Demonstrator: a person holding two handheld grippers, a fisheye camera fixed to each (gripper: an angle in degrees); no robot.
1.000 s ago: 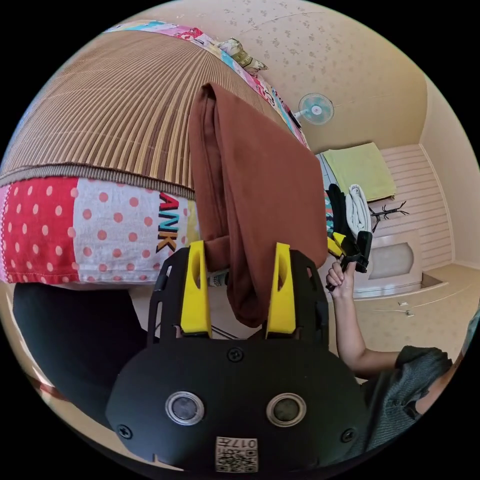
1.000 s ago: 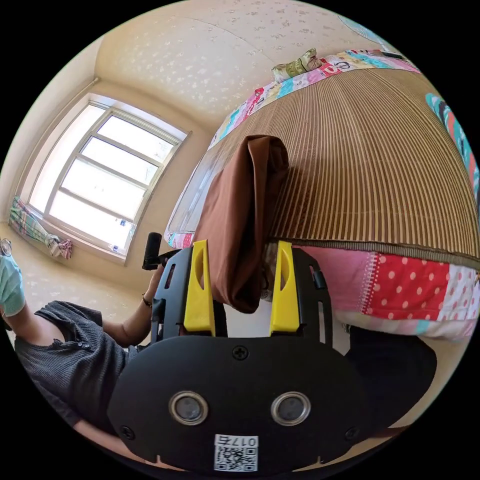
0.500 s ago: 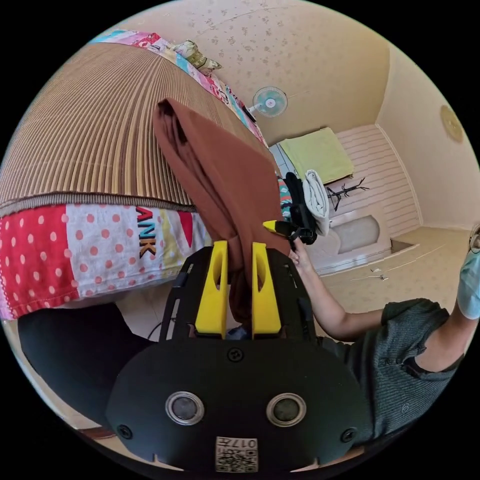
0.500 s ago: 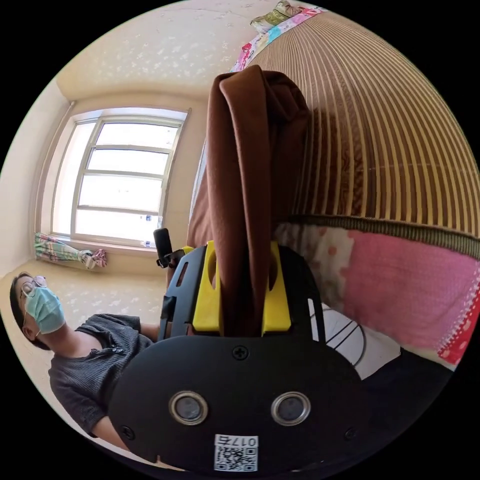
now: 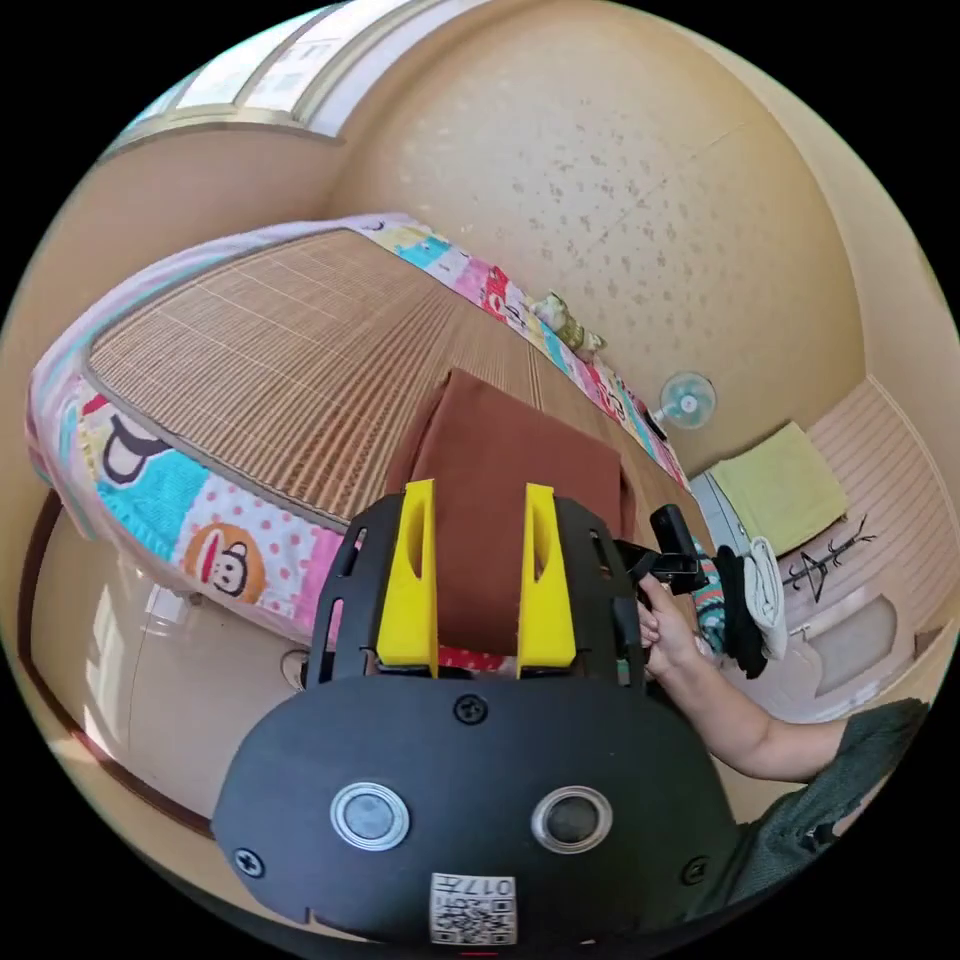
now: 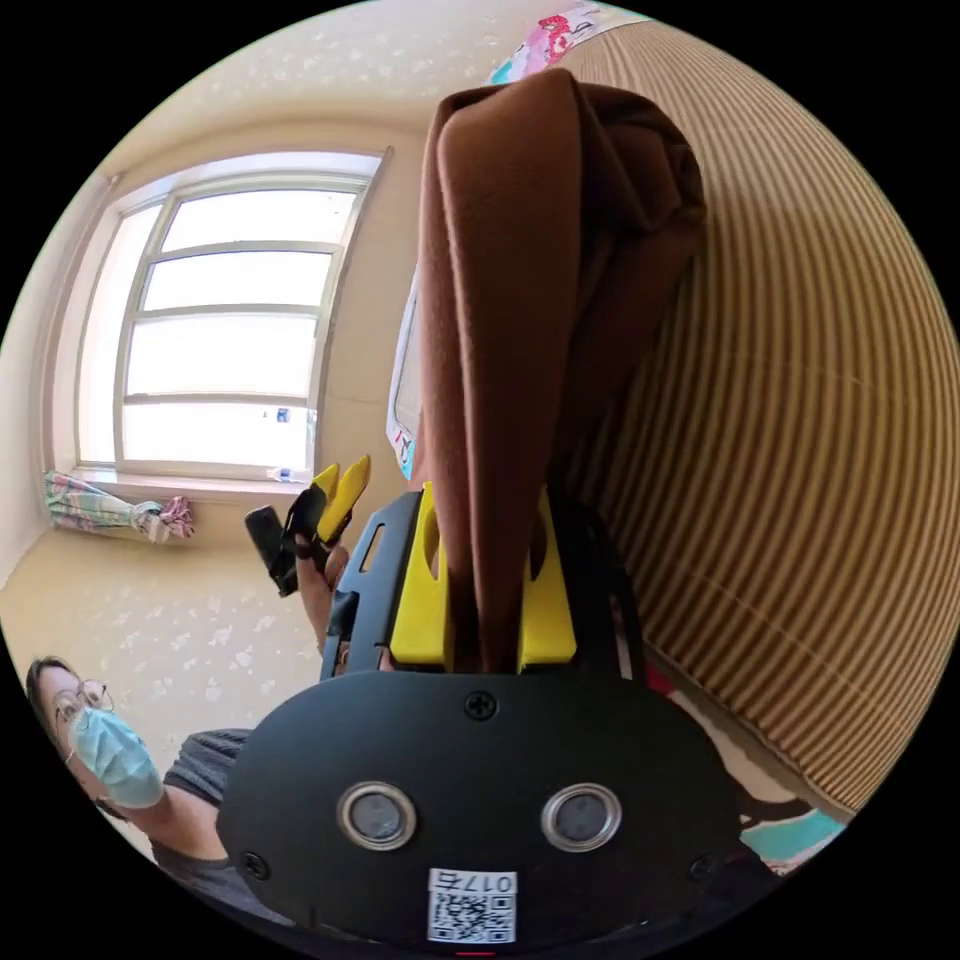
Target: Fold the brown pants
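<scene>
Brown cloth is the whole business here: one pair of brown pants [image 5: 510, 470], folded into a thick bundle, lies on the woven bamboo mat [image 5: 260, 360] that covers the bed.

In the left gripper view the left gripper [image 5: 478, 575] has its two yellow jaws parted, a clear gap between them, and the near edge of the pants sits in that gap toward 12 o'clock; whether the jaws press the cloth I cannot tell, and they look loose around it. At 3 o'clock a hand [image 5: 662, 630] holds the black handle of the other tool.

In the right gripper view the right gripper [image 6: 484, 590] is clamped tight, both yellow jaws pressed against a fold of the pants [image 6: 530, 300], which rises from the jaws toward 12 o'clock as a bunched, rounded mass over the mat [image 6: 800, 420]. At 9 o'clock from those jaws the left gripper [image 6: 335, 492] shows its two yellow tips close together, apart from the cloth.

Counted: two grippers, four yellow jaws, one pair of pants, one mat, one patchwork quilt [image 5: 230, 545] hanging beneath the mat's edge, one window [image 6: 220, 330], one wall fan [image 5: 688, 398], one person [image 6: 110, 750].
</scene>
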